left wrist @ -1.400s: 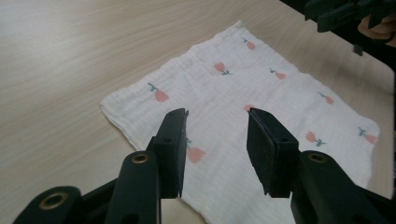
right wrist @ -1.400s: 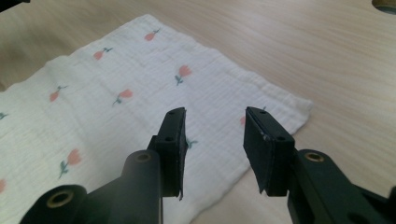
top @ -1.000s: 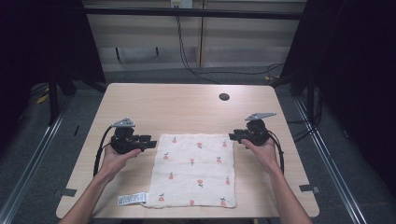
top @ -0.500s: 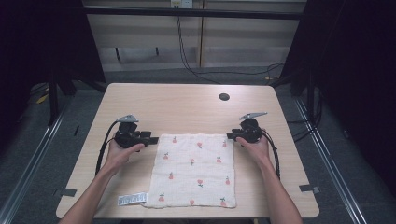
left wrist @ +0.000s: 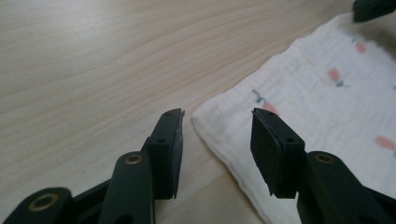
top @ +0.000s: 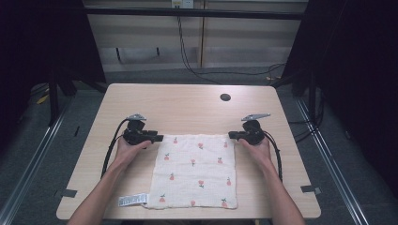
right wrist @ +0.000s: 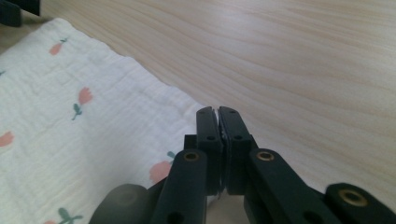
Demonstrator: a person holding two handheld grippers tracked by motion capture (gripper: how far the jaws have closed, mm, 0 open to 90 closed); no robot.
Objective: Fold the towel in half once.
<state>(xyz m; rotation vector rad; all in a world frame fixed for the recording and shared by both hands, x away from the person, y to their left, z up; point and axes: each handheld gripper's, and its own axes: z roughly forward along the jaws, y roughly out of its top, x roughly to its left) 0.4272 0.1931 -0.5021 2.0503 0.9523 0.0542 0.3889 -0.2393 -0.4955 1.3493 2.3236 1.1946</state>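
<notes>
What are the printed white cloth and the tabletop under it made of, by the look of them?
The white cloth with small red flowers looks like soft crinkled cotton gauze: matte, puckered weave, stitched hem. The pale tabletop looks like light wood or wood-grain laminate: fine grain lines, smooth with a slight sheen.

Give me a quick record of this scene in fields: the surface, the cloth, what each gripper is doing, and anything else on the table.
surface: light wooden table
cloth: white cloth with small red print, spread flat near the front edge
label: white tag at the cloth's near left corner
left gripper: jaws apart around the cloth's far left corner, not pressing it; they have just been closing
right gripper: jaws just closed together at the cloth's far right corner; cloth edge seems pinched, hard to tell
other: dark round hole in the tabletop, far right
</notes>
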